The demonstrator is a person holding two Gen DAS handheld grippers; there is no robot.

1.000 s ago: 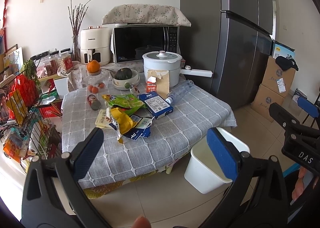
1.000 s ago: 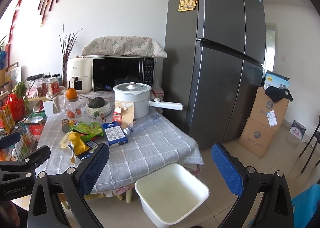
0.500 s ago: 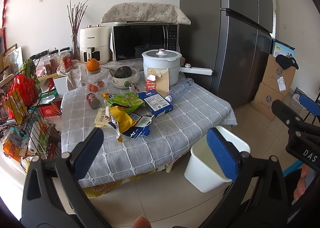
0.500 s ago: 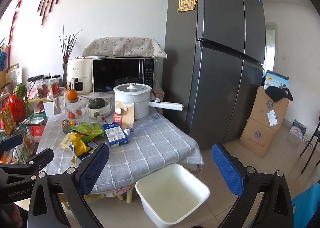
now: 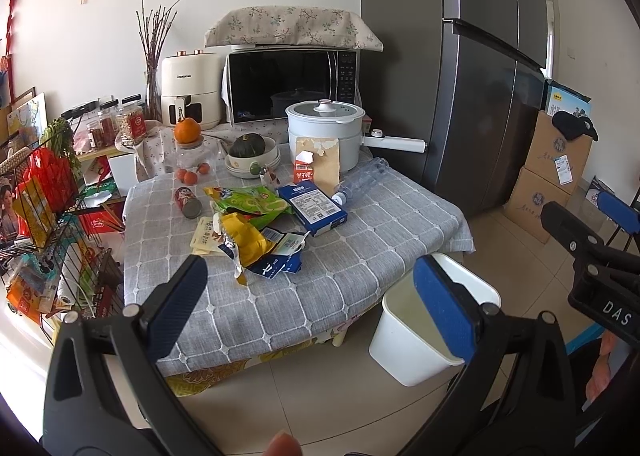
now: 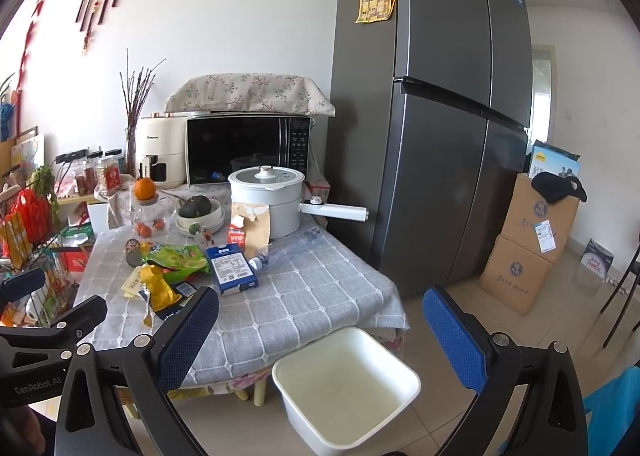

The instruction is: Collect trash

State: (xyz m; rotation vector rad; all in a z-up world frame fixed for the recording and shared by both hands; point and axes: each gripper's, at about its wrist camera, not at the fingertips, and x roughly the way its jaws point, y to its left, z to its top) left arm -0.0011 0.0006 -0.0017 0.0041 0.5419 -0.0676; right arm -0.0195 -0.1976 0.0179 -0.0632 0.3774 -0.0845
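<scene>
Both grippers wide open, nothing between the pads: left gripper (image 5: 310, 296), right gripper (image 6: 320, 328). Both hang off the near edge of the table (image 5: 360, 256), apart from everything on it. Trash lies in a loose heap on the grey checked cloth, toward the table's left half: yellow wrapper (image 5: 244, 238) nearest the front edge, torn blue packet (image 5: 276, 262) touching it on the bin side, green bag (image 5: 248, 200) just behind, blue box (image 5: 316, 208) beside that toward the pot (image 5: 324, 128), clear bottle (image 5: 360, 180) further back, its cap end toward the box. White bin (image 6: 346, 388) stands on the floor at the table's front right corner, apparently empty. Judged relation for the next move: the heap lies ahead of and between the left gripper's pads, while the right gripper is aimed over the bin and the table corner; left is therefore the nearer tool for the yellow wrapper. Wrapper's long axis runs roughly front to back across the table, so a grip across its width should suit. Left view shows the heap plainly and only the bin's outer wall and rim; right view looks down into the bin, but its own left pad hides the blue packet.
</scene>
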